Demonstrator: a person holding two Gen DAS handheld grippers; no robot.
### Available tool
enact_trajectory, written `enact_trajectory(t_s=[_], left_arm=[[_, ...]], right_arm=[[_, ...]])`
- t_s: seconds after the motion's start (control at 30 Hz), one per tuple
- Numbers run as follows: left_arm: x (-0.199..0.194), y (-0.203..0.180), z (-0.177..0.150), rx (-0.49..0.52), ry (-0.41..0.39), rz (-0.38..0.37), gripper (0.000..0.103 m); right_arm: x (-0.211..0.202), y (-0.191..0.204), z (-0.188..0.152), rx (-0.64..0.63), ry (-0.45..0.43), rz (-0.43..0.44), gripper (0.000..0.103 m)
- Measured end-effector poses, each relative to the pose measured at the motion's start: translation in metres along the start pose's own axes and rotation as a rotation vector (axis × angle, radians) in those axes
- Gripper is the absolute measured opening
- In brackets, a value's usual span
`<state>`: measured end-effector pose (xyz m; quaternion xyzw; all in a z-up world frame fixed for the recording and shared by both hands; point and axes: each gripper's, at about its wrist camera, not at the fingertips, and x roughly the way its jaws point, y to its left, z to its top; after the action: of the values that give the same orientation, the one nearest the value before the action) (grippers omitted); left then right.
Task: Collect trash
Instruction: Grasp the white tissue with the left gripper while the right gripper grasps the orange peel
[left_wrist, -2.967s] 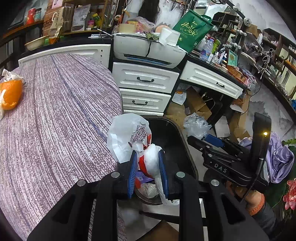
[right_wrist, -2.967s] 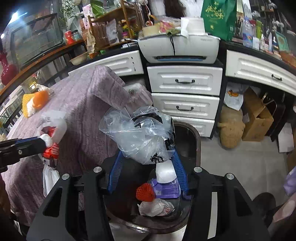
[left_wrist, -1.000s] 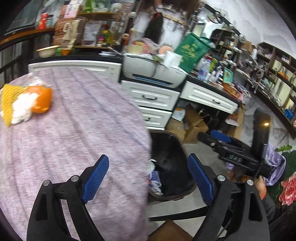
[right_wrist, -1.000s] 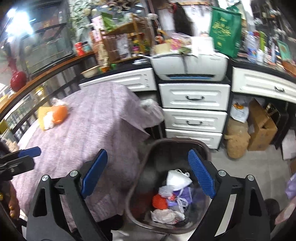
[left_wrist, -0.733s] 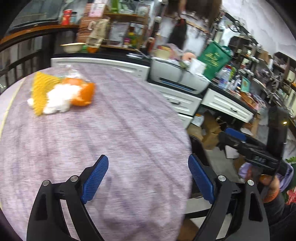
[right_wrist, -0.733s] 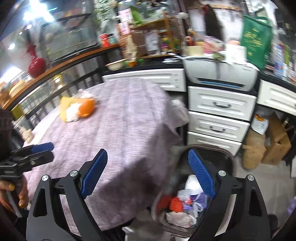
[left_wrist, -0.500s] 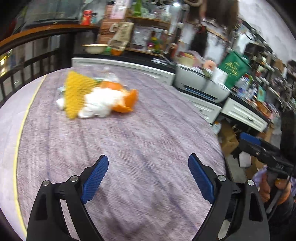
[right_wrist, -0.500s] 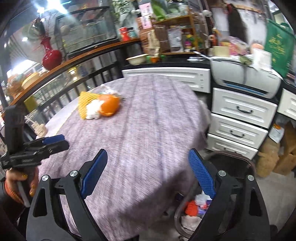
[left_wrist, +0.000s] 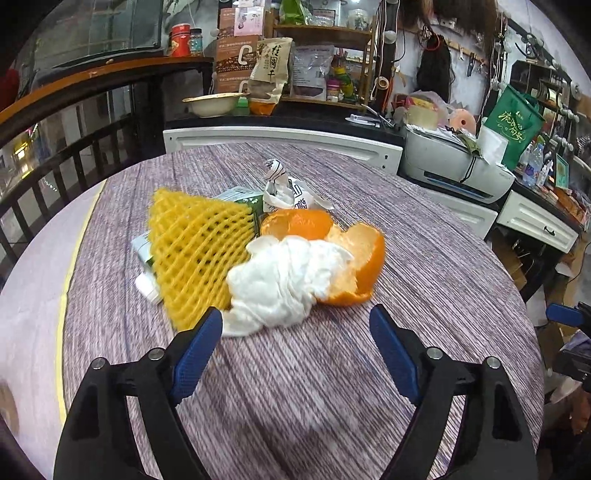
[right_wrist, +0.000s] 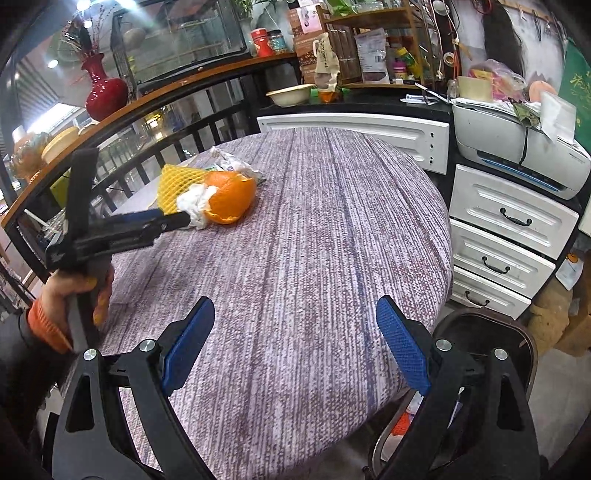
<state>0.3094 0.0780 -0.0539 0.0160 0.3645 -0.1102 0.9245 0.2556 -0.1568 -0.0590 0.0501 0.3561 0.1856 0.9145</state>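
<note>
A pile of trash lies on the round table's purple cloth (left_wrist: 424, 258): a yellow foam net (left_wrist: 195, 251), a crumpled white tissue (left_wrist: 284, 280), orange peel (left_wrist: 354, 258), a crinkled wrapper (left_wrist: 284, 188) and a green-white packet (left_wrist: 240, 195). My left gripper (left_wrist: 293, 325) has come right up to the pile with its jaws closing. The tissue's near edge lies between the tips, and the pads do not press on it. The right wrist view shows the left gripper (right_wrist: 173, 221) side-on at the tissue (right_wrist: 195, 206). My right gripper (right_wrist: 295, 314) hangs open over bare cloth. The dark trash bin (right_wrist: 491, 332) stands at lower right.
A person's hand with an orange cuff (right_wrist: 74, 291) holds the left gripper. White drawers (right_wrist: 509, 218) and a printer (right_wrist: 517, 147) stand right of the table. A black railing (right_wrist: 184, 129) with a red vase (right_wrist: 105, 92) runs behind it.
Both views have swung from the bin to the tabletop. The left gripper has closed in on the trash pile and its jaws have narrowed slightly. The right gripper's jaws stay wide.
</note>
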Motion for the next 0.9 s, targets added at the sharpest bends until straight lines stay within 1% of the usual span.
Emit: enact_trajectory(t_s=[0.13, 0.17, 0.23, 0.3, 0.37, 0.4, 0.43, 0.47, 0.5, 0.53, 0.57, 0.7, 0.83, 0.87, 0.9], left_arm=[[0.014, -0.003, 0.007, 0.046, 0.013, 0.033, 0.074], [0.016, -0.001, 0.008, 0.038, 0.018, 0.026, 0.072], [0.015, 0.003, 0.008, 0.010, 0.012, 0.007, 0.064], [0.016, 0.004, 0.009, 0.014, 0.026, 0.015, 0.049], [0.016, 0.002, 0.010, 0.031, 0.034, 0.029, 0.038], [0.015, 0.003, 0.009, 0.034, 0.035, 0.024, 0.033], [0.013, 0.004, 0.009, 0.032, 0.034, 0.020, 0.030], [0.012, 0.006, 0.009, 0.027, 0.031, 0.023, 0.020], [0.010, 0.008, 0.009, 0.018, 0.030, 0.024, 0.014], [0.007, 0.010, 0.008, 0.006, 0.030, 0.012, 0.012], [0.006, 0.011, 0.008, -0.004, 0.029, 0.000, 0.007], [-0.002, 0.015, 0.003, -0.023, 0.016, -0.024, 0.004], [-0.004, 0.014, 0.003, -0.029, 0.013, -0.045, 0.004], [-0.003, 0.014, 0.005, -0.028, 0.013, -0.046, 0.005], [-0.001, 0.014, 0.006, -0.024, 0.015, -0.049, 0.014]], right_arm=[[0.008, -0.003, 0.006, 0.005, 0.013, -0.013, 0.088], [0.010, -0.004, 0.008, 0.005, 0.015, -0.015, 0.088], [0.013, -0.002, 0.011, 0.002, 0.017, -0.016, 0.088], [0.017, 0.001, 0.015, -0.005, 0.020, -0.015, 0.088], [0.022, 0.004, 0.019, -0.009, 0.024, -0.009, 0.088], [0.025, 0.007, 0.020, -0.011, 0.026, -0.003, 0.088], [0.027, 0.008, 0.022, -0.013, 0.028, 0.001, 0.088], [0.031, 0.012, 0.025, -0.015, 0.031, 0.010, 0.088], [0.033, 0.014, 0.027, -0.018, 0.032, 0.015, 0.088], [0.036, 0.017, 0.030, -0.022, 0.034, 0.023, 0.088], [0.039, 0.020, 0.033, -0.028, 0.037, 0.030, 0.088], [0.053, 0.034, 0.045, -0.056, 0.048, 0.044, 0.088], [0.066, 0.045, 0.056, -0.089, 0.053, 0.044, 0.088], [0.068, 0.046, 0.057, -0.092, 0.054, 0.042, 0.088], [0.070, 0.047, 0.058, -0.092, 0.056, 0.041, 0.088]])
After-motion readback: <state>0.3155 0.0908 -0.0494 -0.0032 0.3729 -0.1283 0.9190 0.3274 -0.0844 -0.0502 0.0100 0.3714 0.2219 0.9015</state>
